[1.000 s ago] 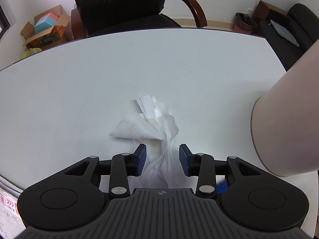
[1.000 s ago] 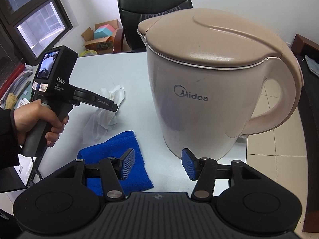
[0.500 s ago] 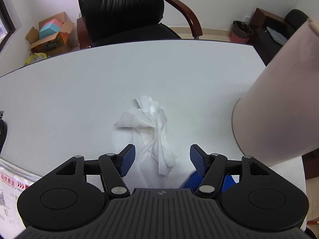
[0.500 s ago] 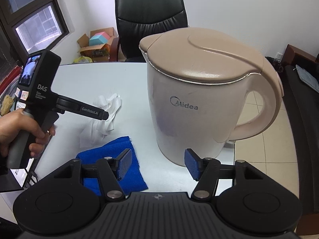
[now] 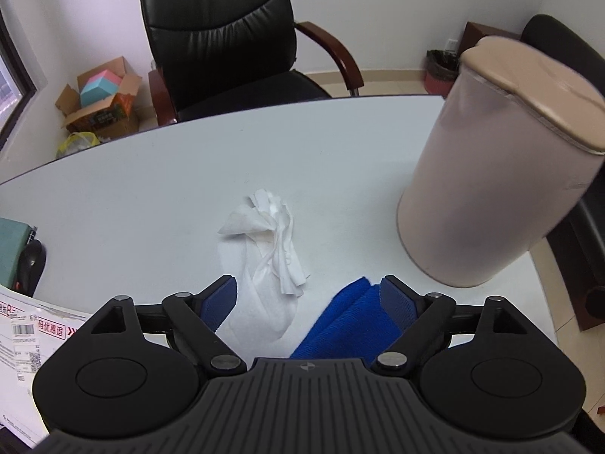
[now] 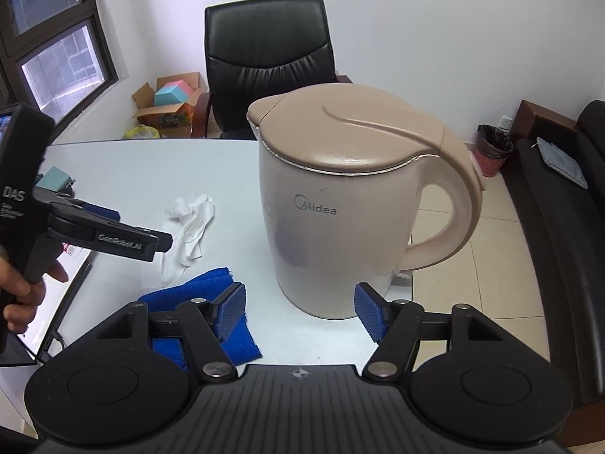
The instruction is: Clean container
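Observation:
A beige Midea kettle (image 6: 340,227) with its lid down stands upright on the white table (image 6: 143,174), also the kettle (image 5: 487,196) at the right of the left wrist view. A crumpled white tissue (image 5: 272,242) lies flat on the table, and a blue cloth (image 5: 351,317) lies beside it. My left gripper (image 5: 308,299) hovers above tissue and cloth, its jaws opening, nothing pressed between them. My right gripper (image 6: 300,308) is just in front of the kettle's base, its jaws opening and empty. The left gripper (image 6: 155,244) also shows in the right wrist view, held by a hand (image 6: 19,295).
A black office chair (image 5: 227,34) stands behind the table. Cardboard boxes (image 5: 102,102) sit on the floor at the back left. Papers (image 5: 34,340) and a dark object (image 5: 32,261) lie at the table's left edge. A bin (image 6: 493,149) and a dark sofa (image 6: 559,204) are on the right.
The left gripper let go of the tissue, rose and drew back while its jaws widened; the tissue now lies on the table. The right gripper backed away from the kettle slightly and its jaws widened.

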Available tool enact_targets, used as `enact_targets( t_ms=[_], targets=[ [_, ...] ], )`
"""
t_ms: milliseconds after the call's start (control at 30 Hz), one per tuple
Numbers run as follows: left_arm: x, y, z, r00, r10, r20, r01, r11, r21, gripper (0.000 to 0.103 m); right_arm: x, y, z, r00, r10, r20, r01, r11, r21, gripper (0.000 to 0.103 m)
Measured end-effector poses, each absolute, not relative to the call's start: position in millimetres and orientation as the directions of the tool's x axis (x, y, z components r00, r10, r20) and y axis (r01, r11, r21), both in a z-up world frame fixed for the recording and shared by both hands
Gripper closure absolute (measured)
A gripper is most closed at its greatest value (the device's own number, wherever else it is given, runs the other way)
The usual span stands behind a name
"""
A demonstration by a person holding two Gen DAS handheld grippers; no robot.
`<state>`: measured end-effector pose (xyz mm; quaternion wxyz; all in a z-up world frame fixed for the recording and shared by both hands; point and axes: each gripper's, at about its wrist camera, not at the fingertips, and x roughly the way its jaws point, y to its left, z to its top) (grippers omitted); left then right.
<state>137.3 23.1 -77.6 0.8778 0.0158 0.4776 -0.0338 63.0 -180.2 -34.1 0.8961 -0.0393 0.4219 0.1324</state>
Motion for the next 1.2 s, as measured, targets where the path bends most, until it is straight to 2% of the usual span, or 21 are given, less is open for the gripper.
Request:
enact_targets(
  t_ms=[67,133,267,567,1000,1200],
  targets=[
    [132,20,-69,0.553,-0.055,-0.832,0.078,0.997,-0.014,0.012,59,-182,-31,0.619,0.198,-0.76,-0.26,0.965,0.04,0.024],
    [125,16,-62,0.562,-0.066,-0.824,0.083,0.996,-0.023,0.01,56,-185,-28,0.628,0.193,-0.754,-0.253,0.967,0.036,0.024],
    [115,9,-52,0.571,-0.077,-0.817,0.086,0.996,-0.034,0.004,49,-189,-24,0.643,0.179,-0.745,-0.237,0.971,0.028,0.014],
    [93,-2,-36,0.586,-0.071,-0.807,0.071,0.997,-0.035,0.001,38,-197,-19,0.67,0.154,-0.727,-0.203,0.979,0.02,0.006],
    [49,-26,0,0.656,-0.047,-0.753,0.066,0.998,-0.005,0.0,28,-201,-6,0.708,0.147,-0.69,-0.178,0.984,0.026,0.005],
    [40,-23,3,0.681,-0.026,-0.732,0.016,1.0,-0.021,0.0,20,-203,1,0.744,0.149,-0.651,-0.171,0.985,0.029,0.001]
  ],
)
